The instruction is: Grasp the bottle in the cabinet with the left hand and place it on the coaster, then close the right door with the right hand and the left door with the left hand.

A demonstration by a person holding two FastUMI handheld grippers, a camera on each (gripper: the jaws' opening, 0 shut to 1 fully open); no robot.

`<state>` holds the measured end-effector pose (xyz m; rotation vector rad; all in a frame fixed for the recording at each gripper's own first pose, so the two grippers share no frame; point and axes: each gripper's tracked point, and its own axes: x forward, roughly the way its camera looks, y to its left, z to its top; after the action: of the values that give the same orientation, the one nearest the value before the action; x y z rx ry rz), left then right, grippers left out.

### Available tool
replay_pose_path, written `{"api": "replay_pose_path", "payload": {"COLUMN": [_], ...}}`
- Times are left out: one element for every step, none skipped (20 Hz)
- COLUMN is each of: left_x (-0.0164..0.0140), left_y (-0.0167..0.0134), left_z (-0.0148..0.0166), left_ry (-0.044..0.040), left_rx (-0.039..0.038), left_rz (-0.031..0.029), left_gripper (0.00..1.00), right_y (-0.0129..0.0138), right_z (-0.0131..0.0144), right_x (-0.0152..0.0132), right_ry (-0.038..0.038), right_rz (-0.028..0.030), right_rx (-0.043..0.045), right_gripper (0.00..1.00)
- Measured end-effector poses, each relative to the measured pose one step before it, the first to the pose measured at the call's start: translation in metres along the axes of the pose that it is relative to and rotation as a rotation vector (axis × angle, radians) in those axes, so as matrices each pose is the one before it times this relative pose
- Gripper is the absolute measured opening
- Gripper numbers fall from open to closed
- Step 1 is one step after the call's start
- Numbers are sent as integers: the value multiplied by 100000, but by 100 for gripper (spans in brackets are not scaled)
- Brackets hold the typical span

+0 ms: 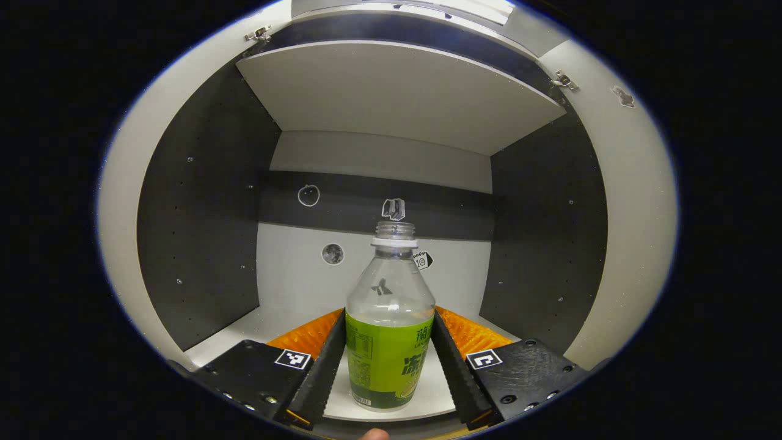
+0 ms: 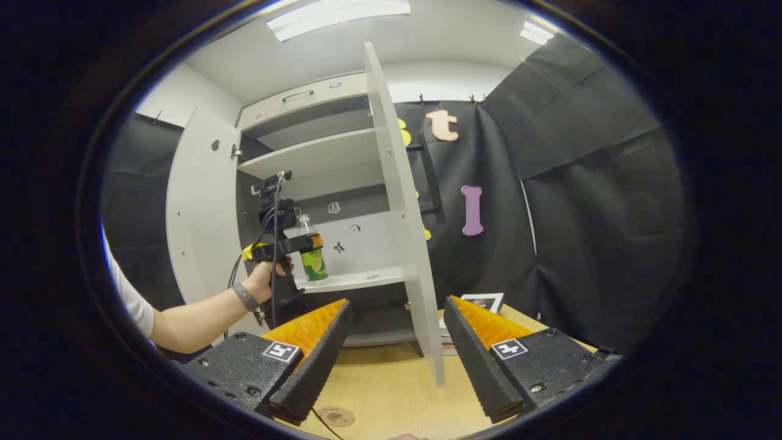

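A clear bottle (image 1: 389, 348) with a green label and no cap stands on the cabinet's lower shelf (image 1: 391, 403). My left gripper (image 1: 389, 311) is shut on it, one finger against each side of the label. In the right gripper view a hand holds that left gripper (image 2: 305, 243) around the bottle (image 2: 314, 260) inside the cabinet. My right gripper (image 2: 397, 300) hangs open over the wooden table, its fingers either side of the open right door's edge (image 2: 403, 232). The left door (image 2: 198, 201) also stands open. A round coaster (image 2: 335, 417) lies on the table below my right gripper.
An upper shelf (image 1: 397, 91) spans the cabinet above the bottle. Small stickers dot the back wall (image 1: 333, 253). Both open doors (image 1: 122, 183) (image 1: 635, 214) flank the opening. A printed card (image 2: 482, 302) lies on the table (image 2: 391, 391) right of the door.
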<state>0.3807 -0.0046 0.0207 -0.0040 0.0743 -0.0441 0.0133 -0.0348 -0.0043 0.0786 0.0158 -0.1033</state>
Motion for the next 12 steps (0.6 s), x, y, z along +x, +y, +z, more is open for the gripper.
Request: {"api": "replay_pose_path", "payload": {"left_x": [6,-263,-310,-374,-628,-717,-708,-984,-921,-1108,-1158,-1320], "left_y": [-235,-39,146,23,-51,-245,-194,-157,-129,-169,-159,-205], "left_z": [13,59,108,229,262,306,239,184,204,263,306,245], "left_ry": [213,360,-186,-256,-183,-433,-224,-208,-379,-481,-626,-819], "left_rx": [-593,-155,288,282,-181,-667,-746,-288,109,432,408,409], "left_rz": [-1208,-574,10,-233,-662,-1167,-1109,-507,-622,-578,-487,-664], "left_gripper": [73,73,73,73,73,73,73,73,73,73,73,73], "right_y": [33,126,139,107,141,185,150,214,171,262,214,164], "right_z": [-1,7,-29,-15,-131,46,-22,91,54,190,-14,201], "right_x": [-39,52,76,29,-10,-29,-40,-34,-24,5,-61,-11], "right_ry": [-59,93,141,62,164,158,146,-93,-253,-126,-57,-367], "right_rz": [250,370,349,409,619,664,731,731,755,768,769,849], "right_rx": [130,106,-17,-48,-104,-177,-242,-233,-265,-287,-322,-295], "right_gripper": [99,99,99,99,99,99,99,99,99,99,99,99]}}
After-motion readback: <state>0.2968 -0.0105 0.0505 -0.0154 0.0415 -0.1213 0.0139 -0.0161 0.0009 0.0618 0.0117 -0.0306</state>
